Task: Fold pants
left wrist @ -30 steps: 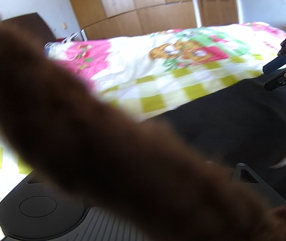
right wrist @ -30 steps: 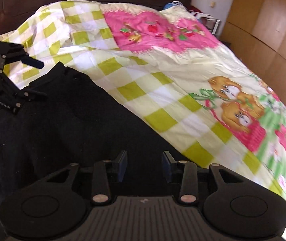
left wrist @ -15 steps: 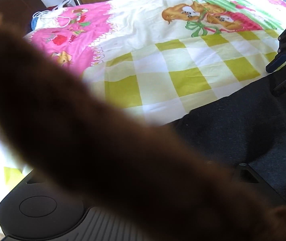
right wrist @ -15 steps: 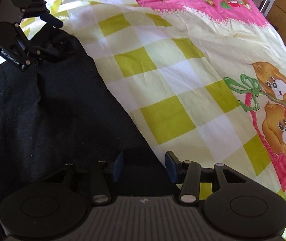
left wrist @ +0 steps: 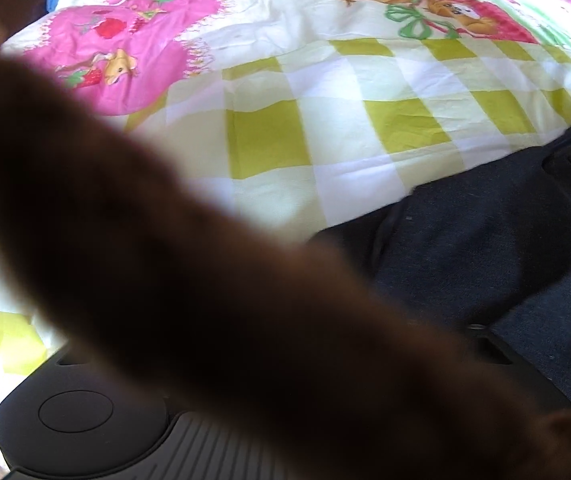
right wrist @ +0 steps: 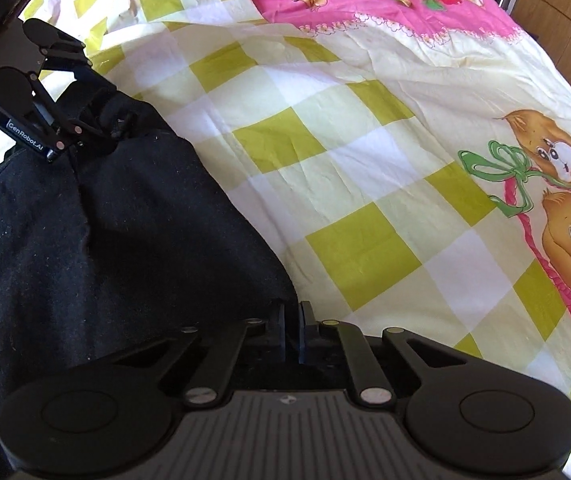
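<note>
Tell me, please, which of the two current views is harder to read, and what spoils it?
Left wrist view: a blurred brown sleeve very close to the lens hides the fingers. Right wrist view: sharp, sunlit bedspread, but the black pants show little detail; fisheye bends the edges.

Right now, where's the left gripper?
In the right wrist view the left gripper is at the upper left, at the far corner of the black pants, beside the checked bedspread. Its own camera is mostly blocked by a brown blur.
</note>
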A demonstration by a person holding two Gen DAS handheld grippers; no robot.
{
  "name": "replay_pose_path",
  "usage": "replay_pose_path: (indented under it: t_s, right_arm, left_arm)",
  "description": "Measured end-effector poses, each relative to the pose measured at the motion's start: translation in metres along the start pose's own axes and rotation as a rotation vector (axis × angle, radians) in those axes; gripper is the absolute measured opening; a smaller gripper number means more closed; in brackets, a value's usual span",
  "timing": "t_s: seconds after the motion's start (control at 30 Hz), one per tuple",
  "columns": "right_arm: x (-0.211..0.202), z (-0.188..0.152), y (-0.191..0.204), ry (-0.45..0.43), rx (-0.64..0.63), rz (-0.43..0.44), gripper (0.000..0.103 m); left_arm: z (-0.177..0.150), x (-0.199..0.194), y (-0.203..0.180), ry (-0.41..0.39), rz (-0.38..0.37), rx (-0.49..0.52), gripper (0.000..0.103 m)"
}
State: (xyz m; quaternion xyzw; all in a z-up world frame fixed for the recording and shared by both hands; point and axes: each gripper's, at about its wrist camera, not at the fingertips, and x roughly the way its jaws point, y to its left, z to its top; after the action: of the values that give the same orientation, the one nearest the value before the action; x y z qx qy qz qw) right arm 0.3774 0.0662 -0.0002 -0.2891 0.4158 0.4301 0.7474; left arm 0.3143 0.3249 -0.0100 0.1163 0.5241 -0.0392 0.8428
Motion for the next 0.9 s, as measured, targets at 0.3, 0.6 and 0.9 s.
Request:
replay_pose_path:
  t_s: [0.3, 0.6, 0.9]
  right_arm:
    - [-0.107, -0.033, 0.049, -0.225, 0.025, -0.062, 0.022]
    - [-0.225, -0.13, 0.198, -0.262, 0.006, -0.069, 0.022]
    - [-0.176, -0.174, 0.29, -0.148, 0.09, 0.043, 0.022]
  left_arm:
    - [-0.028, -0.062, -0.034, -0.112, 0.092, 0.07, 0.013]
    - [-0.155, -0.202, -0.099, -0.303, 0.147, 0.095, 0.01]
    - [-0.274, -0.179, -0.101, -0.254, 0.223, -0.06, 0.013]
